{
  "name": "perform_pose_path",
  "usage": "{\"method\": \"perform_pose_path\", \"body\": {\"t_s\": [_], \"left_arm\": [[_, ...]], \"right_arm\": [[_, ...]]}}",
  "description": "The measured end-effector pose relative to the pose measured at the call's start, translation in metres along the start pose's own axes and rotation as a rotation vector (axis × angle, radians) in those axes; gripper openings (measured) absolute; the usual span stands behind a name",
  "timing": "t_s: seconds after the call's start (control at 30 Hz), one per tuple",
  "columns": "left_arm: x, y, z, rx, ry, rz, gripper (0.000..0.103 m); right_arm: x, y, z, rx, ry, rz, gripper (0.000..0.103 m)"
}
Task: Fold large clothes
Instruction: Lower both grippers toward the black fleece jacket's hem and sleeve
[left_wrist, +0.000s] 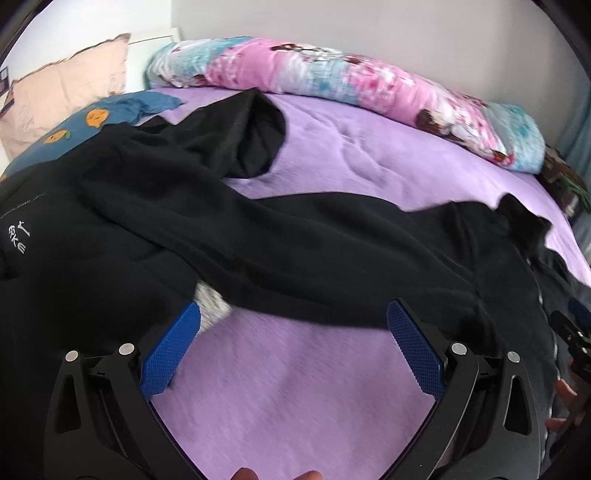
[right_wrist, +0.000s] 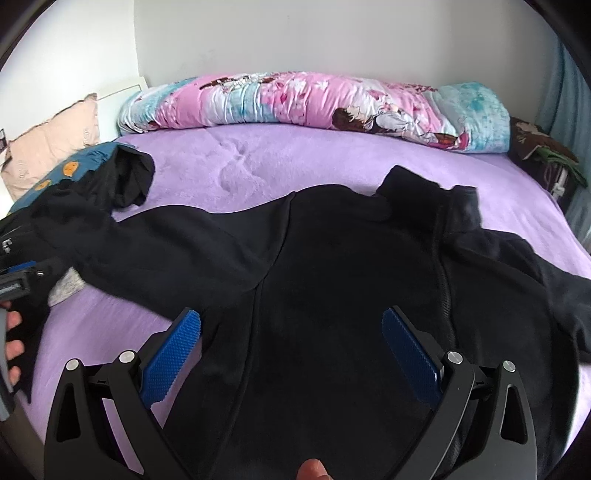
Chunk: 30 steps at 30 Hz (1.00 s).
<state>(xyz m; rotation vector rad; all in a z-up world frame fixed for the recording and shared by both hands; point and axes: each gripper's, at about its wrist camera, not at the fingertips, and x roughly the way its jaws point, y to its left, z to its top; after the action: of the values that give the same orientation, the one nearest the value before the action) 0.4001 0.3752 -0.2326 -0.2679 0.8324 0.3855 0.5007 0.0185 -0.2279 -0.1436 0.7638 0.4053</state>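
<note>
Black zip jacket (right_wrist: 332, 266) lies spread front-up across the purple bed sheet (right_wrist: 229, 162), collar (right_wrist: 428, 192) toward the wall, zip running down right of centre. One sleeve (right_wrist: 155, 240) extends out to the left side; its cuff end overlaps a 2nd black garment (left_wrist: 66, 236) w/ white lettering, heaped at the left edge next to a blue pillow w/ orange prints (left_wrist: 85, 122). Other sleeve (right_wrist: 561, 291) trails to the right edge of the bed.

Left gripper (left_wrist: 293, 325): jaws released, wide apart, nothing btwn the blue pads (left_wrist: 170, 350); hovers over bare sheet just below the left sleeve. Right gripper (right_wrist: 291, 328): jaws released, wide apart, over the jacket torso; contact w/ fabric cannot be told.

Open room: bare sheet btwn jacket and rolled pink/teal floral quilt (right_wrist: 314, 103), which lines the white wall (right_wrist: 332, 33). More bare sheet at lower left, under the sleeve. Peach pillow (right_wrist: 51, 144) at far left. Dark items (right_wrist: 543, 158) at right end of quilt; unclear what they are.
</note>
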Motion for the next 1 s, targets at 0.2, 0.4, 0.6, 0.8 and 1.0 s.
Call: {"method": "perform_pose_path", "body": {"t_s": [0.2, 0.4, 0.6, 0.8, 1.0], "left_arm": [[0.018, 0.028, 0.013, -0.014, -0.002, 0.033, 0.098], [0.03, 0.053, 0.027, -0.059, -0.014, 0.048, 0.098], [0.043, 0.089, 0.046, -0.163, -0.023, 0.034, 0.097], [0.058, 0.118, 0.065, -0.221, -0.02, -0.036, 0.097], [0.07, 0.128, 0.077, -0.187, -0.035, -0.063, 0.097]], "right_arm": [[0.038, 0.005, 0.016, 0.008, 0.005, -0.004, 0.097], [0.068, 0.009, 0.024, 0.014, 0.012, -0.006, 0.097], [0.089, 0.012, 0.028, 0.01, 0.0, -0.01, 0.097], [0.11, 0.012, 0.022, 0.014, 0.017, -0.013, 0.097], [0.125, 0.016, 0.013, 0.006, 0.03, -0.03, 0.097]]}}
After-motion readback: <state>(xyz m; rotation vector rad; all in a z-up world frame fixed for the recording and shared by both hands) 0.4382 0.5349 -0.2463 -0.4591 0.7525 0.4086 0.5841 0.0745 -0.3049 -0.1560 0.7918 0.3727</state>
